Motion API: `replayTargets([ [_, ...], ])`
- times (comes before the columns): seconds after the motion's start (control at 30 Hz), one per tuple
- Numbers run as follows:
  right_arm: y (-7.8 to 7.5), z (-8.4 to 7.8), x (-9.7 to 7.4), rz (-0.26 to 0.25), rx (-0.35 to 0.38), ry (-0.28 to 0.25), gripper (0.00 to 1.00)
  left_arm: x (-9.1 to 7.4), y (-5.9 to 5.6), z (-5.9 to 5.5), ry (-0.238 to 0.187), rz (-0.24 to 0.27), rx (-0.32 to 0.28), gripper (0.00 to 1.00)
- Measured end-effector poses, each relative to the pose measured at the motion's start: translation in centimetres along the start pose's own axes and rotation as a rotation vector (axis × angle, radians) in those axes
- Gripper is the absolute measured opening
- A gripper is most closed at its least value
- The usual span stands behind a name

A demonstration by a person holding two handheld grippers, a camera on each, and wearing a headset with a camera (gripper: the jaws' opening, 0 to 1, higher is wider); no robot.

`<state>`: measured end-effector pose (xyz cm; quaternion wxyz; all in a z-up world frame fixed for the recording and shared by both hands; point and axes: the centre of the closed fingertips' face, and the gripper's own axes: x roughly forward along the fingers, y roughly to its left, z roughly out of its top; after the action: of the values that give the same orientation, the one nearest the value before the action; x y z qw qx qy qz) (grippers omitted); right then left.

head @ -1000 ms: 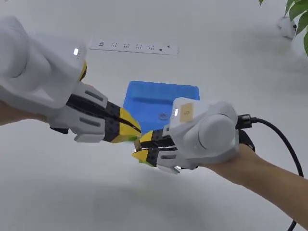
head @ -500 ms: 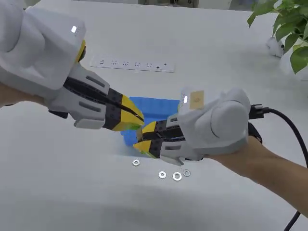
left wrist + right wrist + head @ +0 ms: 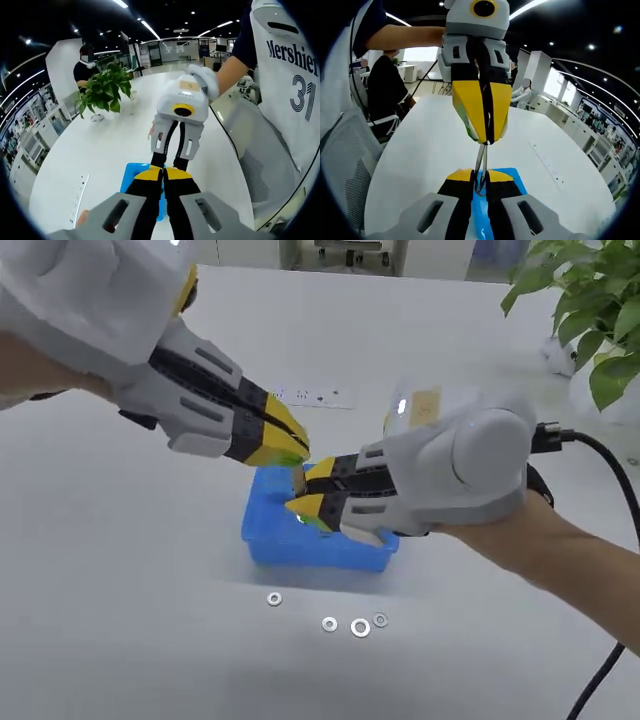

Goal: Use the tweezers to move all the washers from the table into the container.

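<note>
Slim metal tweezers (image 3: 481,167) span btw both grippers above blue plastic container (image 3: 300,550). Left gripper (image 3: 295,452) & right gripper (image 3: 302,494) each clamp one end. Tips hidden, can't tell if they carry anything. Four small metal washers (image 3: 329,624) lie on white table (image 3: 120,640), near side of container. Risk: if one gripper lets go early, tweezers drop & scatter washers.
</note>
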<state>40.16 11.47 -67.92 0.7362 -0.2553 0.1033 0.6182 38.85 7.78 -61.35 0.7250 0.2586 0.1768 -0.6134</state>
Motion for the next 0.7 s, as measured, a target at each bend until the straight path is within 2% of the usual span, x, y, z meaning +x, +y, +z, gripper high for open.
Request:
replayTargets([
  [0.1, -0.9, -0.3, 0.4, -0.012, 0.005, 0.001, 0.1, 0.4, 0.8, -0.2, 0.003, -0.002, 0.005, 0.05],
  [0.2, -1.6, -0.8, 1.0, -0.018, 0.017, 0.002, 0.1, 0.8, 1.8, -0.9, 0.009, -0.001, -0.001, 0.05],
  [0.7, -2.7, -4.4, 3.7, 0.009, 0.057, 0.041, 0.1, 3.1, 3.7, -4.6, 0.041, -0.036, -0.043, 0.05],
])
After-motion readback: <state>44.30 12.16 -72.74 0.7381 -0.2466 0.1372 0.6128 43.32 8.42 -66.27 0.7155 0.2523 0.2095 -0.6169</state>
